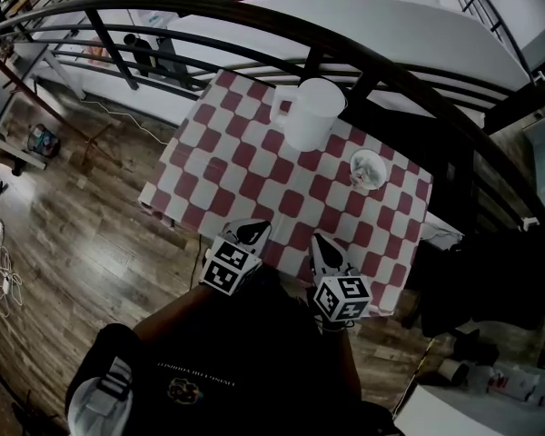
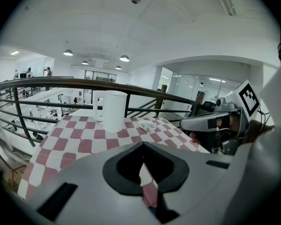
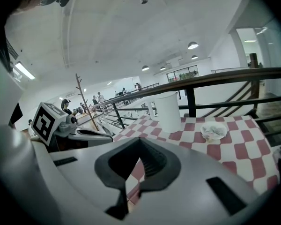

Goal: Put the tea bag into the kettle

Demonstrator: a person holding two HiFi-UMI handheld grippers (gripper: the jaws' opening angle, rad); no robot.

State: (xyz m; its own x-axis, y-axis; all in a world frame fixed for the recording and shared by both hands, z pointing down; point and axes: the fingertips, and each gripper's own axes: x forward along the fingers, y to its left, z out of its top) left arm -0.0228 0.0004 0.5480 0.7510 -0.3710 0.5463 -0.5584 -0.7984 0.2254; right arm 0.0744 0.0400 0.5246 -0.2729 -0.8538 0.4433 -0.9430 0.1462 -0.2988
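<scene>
- Hovering over the near edge of the red-and-white checked table (image 1: 245,180), the left gripper (image 1: 252,232) and right gripper (image 1: 324,252) both have jaws pressed together, holding nothing.
- The pale crumpled tea bag (image 1: 367,171) lies in a small round white dish (image 1: 354,163) toward the right edge, near the tall white cylindrical kettle (image 1: 313,112) at the far edge.
- I'd have the right gripper spread first, then pinch the bag alone, not the dish.
- Whether the kettle's top is open, I cannot tell.
</scene>
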